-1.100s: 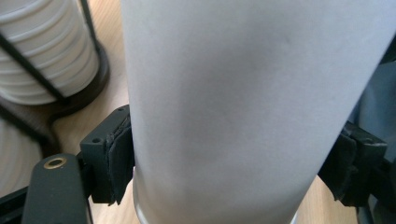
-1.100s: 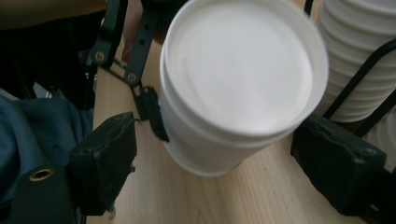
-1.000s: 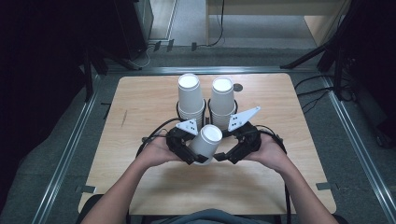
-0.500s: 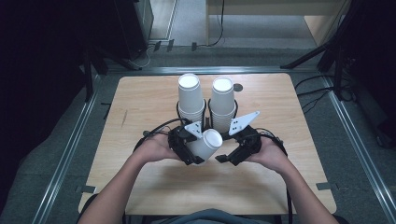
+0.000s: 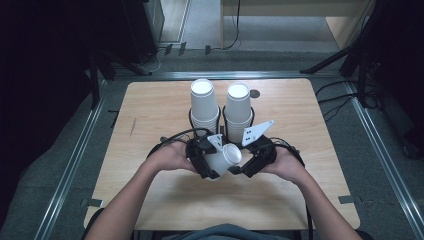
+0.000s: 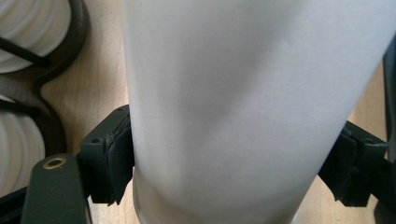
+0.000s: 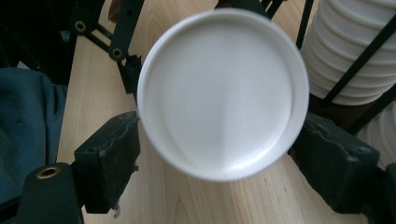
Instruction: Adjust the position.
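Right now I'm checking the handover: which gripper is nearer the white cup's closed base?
Right. The right gripper has the white cup base between its jaws; the left gripper clamps the wall further along.

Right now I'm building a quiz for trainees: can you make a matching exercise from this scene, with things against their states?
Things:
1 held cup
2 left hand-held gripper
3 cup stacks
4 table

States:
a light wood
b upright in black wire holders
c tipped sideways
d clamped on the cup's wall

Pairs: 1-c; 2-d; 3-b; 4-a
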The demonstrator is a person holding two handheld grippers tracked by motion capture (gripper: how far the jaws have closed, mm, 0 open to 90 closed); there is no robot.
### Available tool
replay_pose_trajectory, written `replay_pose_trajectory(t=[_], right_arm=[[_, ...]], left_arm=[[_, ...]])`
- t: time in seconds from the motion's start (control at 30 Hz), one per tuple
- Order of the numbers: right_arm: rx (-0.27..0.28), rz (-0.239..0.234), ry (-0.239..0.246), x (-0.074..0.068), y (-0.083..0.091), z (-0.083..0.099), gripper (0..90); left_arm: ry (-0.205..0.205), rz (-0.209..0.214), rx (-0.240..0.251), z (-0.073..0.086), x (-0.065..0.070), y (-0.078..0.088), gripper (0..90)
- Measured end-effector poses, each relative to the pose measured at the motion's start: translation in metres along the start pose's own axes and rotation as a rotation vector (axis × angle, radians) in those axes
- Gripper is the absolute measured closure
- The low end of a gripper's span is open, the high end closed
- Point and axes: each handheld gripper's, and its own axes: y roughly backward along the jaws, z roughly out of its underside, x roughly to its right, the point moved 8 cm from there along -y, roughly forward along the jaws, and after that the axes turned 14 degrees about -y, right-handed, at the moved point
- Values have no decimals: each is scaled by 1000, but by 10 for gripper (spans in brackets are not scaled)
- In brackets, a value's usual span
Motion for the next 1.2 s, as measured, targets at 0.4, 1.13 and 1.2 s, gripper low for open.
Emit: replay_pose_trajectory(t=[0.4, 1.13, 1.2], right_arm=[[-54, -25, 33, -7, -19, 0, 216], [12, 10, 38, -3, 3, -5, 235], [24, 12, 38, -3, 7, -6, 235]], left_arm=[[-21, 32, -13, -2, 6, -10, 162], [25, -107, 139, -3, -1, 8, 0], [35, -111, 157, -2, -1, 11, 0]])
